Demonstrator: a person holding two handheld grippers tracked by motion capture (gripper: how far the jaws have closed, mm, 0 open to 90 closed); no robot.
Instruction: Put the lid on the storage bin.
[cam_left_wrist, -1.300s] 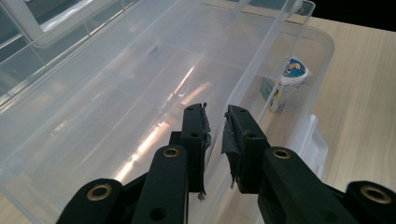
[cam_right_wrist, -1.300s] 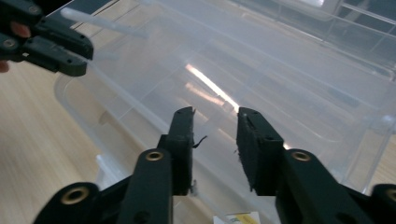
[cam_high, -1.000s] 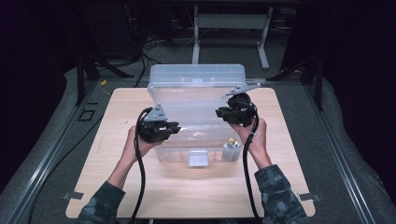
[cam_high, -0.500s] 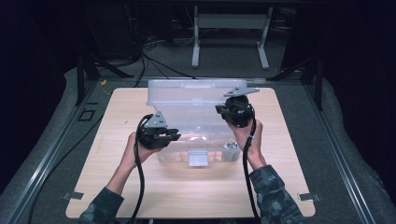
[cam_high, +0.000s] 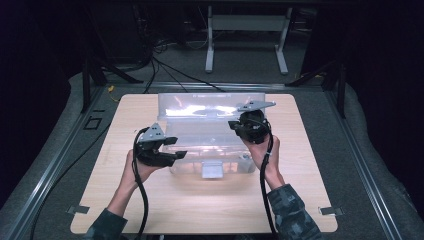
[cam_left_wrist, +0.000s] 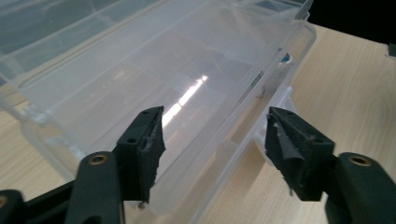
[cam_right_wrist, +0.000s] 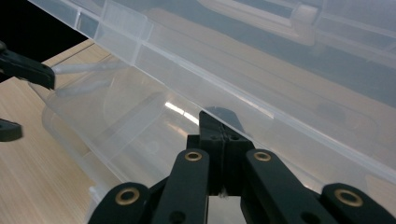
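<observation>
A clear plastic lidded storage box (cam_high: 210, 145) sits mid-way on the pale wooden worktop (cam_high: 310, 190), its lid (cam_high: 212, 107) raised toward the far side. The right gripper (cam_right_wrist: 219, 140) has its fingers pressed together, seemingly nipping the lid's edge to prop it — the grip is hard to confirm. The left gripper (cam_left_wrist: 212, 149) hangs with fingers apart over the box's near-left corner, probably ready to steady it. From above, both hands flank the box; the left gripper view reveals something small inside (cam_left_wrist: 285, 58).

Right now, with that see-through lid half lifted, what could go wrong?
The right tongs pinch only the thin edge of the clear lid, so it might slip free and drop shut. The left tongs are open beside the box, not gripping it, so the light box could slide or tip on the smooth wooden table as the lid swings.
</observation>
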